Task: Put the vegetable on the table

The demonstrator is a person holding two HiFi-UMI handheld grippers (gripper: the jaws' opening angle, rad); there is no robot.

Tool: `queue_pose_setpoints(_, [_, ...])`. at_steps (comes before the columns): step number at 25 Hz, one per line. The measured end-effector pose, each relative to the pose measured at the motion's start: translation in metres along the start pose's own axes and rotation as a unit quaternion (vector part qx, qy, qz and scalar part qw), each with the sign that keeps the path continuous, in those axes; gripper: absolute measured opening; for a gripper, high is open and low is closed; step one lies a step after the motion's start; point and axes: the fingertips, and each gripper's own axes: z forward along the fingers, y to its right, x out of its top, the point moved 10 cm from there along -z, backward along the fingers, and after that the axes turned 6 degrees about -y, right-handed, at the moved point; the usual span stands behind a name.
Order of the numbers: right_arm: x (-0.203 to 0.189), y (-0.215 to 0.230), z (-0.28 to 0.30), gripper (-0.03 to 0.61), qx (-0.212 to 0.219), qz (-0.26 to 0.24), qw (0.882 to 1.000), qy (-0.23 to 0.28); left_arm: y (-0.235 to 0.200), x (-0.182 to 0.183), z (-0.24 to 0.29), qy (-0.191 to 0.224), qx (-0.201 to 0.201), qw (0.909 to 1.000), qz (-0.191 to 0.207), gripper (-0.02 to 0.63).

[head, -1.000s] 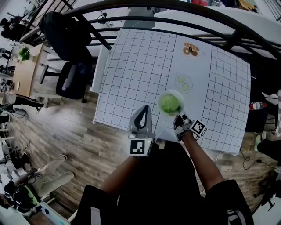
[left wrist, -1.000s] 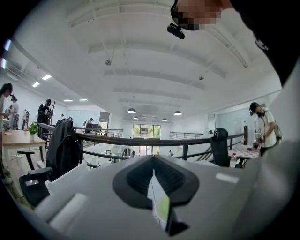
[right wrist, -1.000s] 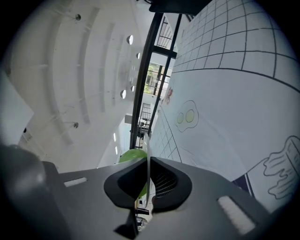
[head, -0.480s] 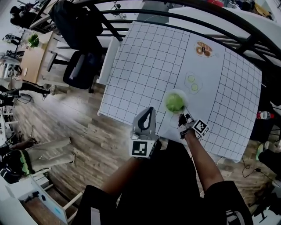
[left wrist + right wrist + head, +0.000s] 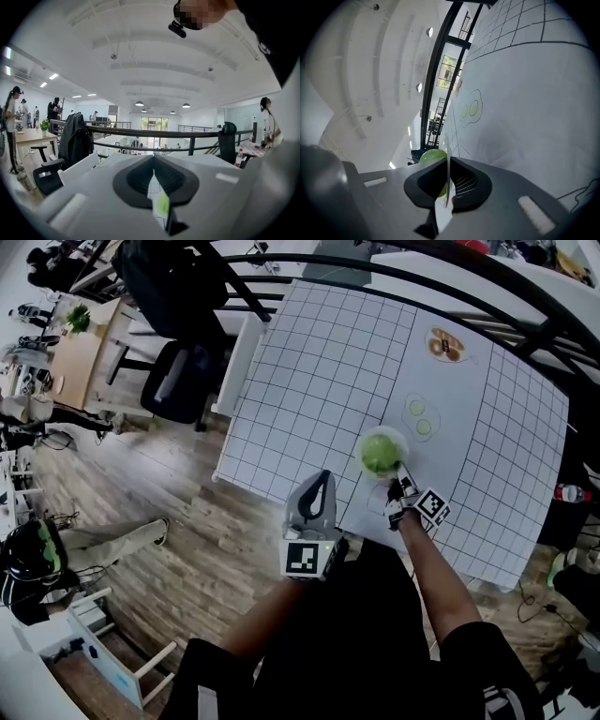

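Over the near part of the table (image 5: 319, 362): a round vegetable (image 5: 381, 454), pale green, smooth-looking and a little glossy. Lies in a shallow white plate (image 5: 367, 439) and fills most of it. Sits just beyond the tips of the right hand-held gripper (image 5: 401, 491), on the side away from the person; partly hidden behind one jaw in the right gripper view. Cannot tell whether the plate touches the table. Right hand-held gripper: jaws nearly together, pinching the thin rim of the plate. Left hand-held gripper (image 5: 317, 488): jaws closed at the tips, nothing between them, apart from the plate, near the front edge of the table.
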Motion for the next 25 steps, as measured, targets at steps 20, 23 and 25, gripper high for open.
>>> queue_pose_setpoints(20, [-0.011,0.027,0.01,0.011,-0.043,0.047,0.998,-0.014,-0.01,-0.005,-0.007,-0.009,0.018,0.9998,-0.006,0.008])
queue_pose_setpoints(23, [-0.012,0.028,0.009,0.009,-0.054,0.047,0.997,-0.012,-0.014,-0.007,-0.009,-0.01,0.023,0.9997,0.0,0.008])
queue_pose_setpoints(25, [-0.012,0.027,0.01,0.009,-0.064,0.041,0.997,-0.015,-0.016,-0.007,-0.011,-0.012,0.027,0.9995,-0.004,0.009])
